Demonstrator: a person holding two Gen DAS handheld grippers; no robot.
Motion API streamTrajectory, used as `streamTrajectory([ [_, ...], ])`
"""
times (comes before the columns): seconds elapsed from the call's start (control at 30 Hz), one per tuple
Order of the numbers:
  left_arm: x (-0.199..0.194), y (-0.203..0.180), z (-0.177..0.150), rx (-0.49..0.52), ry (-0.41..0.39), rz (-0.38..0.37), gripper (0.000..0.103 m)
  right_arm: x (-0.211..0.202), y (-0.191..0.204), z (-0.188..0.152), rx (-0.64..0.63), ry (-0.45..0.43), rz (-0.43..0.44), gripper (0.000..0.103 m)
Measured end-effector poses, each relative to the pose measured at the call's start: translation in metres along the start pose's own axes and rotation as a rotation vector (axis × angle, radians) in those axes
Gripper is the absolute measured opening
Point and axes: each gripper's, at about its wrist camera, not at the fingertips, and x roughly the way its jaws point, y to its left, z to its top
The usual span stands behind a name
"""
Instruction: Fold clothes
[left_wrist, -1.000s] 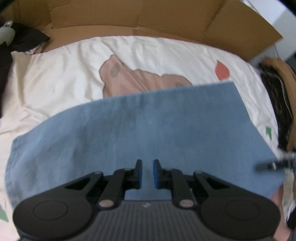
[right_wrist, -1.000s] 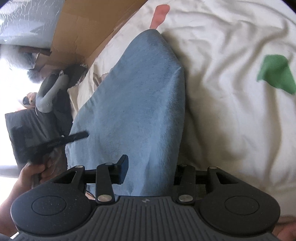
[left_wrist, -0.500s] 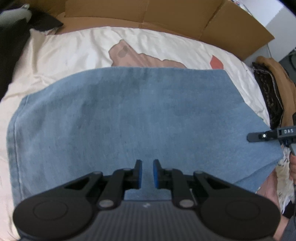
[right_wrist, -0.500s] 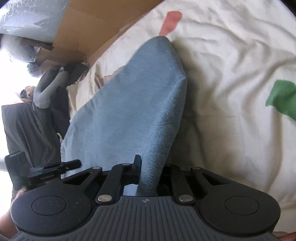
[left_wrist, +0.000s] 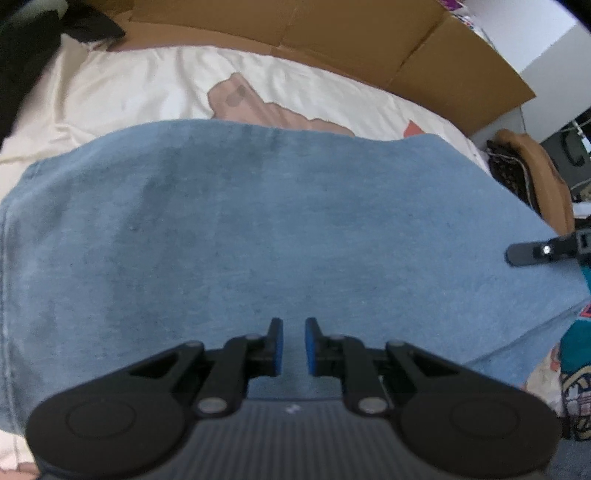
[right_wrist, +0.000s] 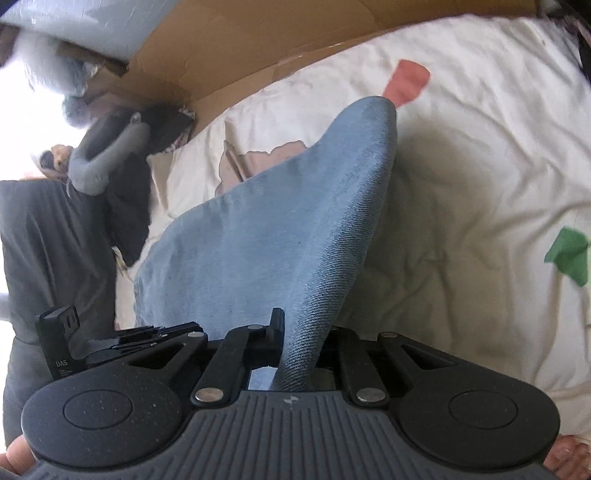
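Pinching a thick fold of the blue denim garment (right_wrist: 280, 236) in our right claw (right_wrist: 295, 343), we are holding its jaws closed on the cloth, which is rising out of them as a steep ridge towards a rounded peak. Our left claw (left_wrist: 293, 345) is showing only a narrow slit between its blue pads (left_wrist: 277, 345); denim is lying beneath and behind them, but we cannot tell whether any of it is caught between them. Outward from both claws, the garment is stretching broad and fairly flat across the left wrist view, with a stitched seam running down its left edge. It is lying on a bed, over a cream sheet (right_wrist: 461, 177) printed with pink, red and green shapes. Brown cardboard (left_wrist: 332, 40) is standing along the far side of the bed. Dark clothes (right_wrist: 125, 206) are sitting heaped at one end, and a tan garment (left_wrist: 532, 166) is lying just beside the bed at the other.
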Motion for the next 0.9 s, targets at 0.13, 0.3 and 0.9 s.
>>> streamTrajectory([
  [0.13,0.003,0.003,-0.011,-0.024,0.025,-0.036,0.012,-0.002,0.037,0.008,-0.084,0.036,-0.067,0.006],
  [0.3,0.005,0.006,-0.030,-0.046,0.048,-0.051,0.012,-0.004,0.082,0.015,-0.164,0.065,-0.123,0.006],
  [0.9,-0.103,0.100,-0.040,-0.302,-0.265,-0.039,0.020,0.025,0.224,0.013,-0.437,0.131,-0.353,0.006],
])
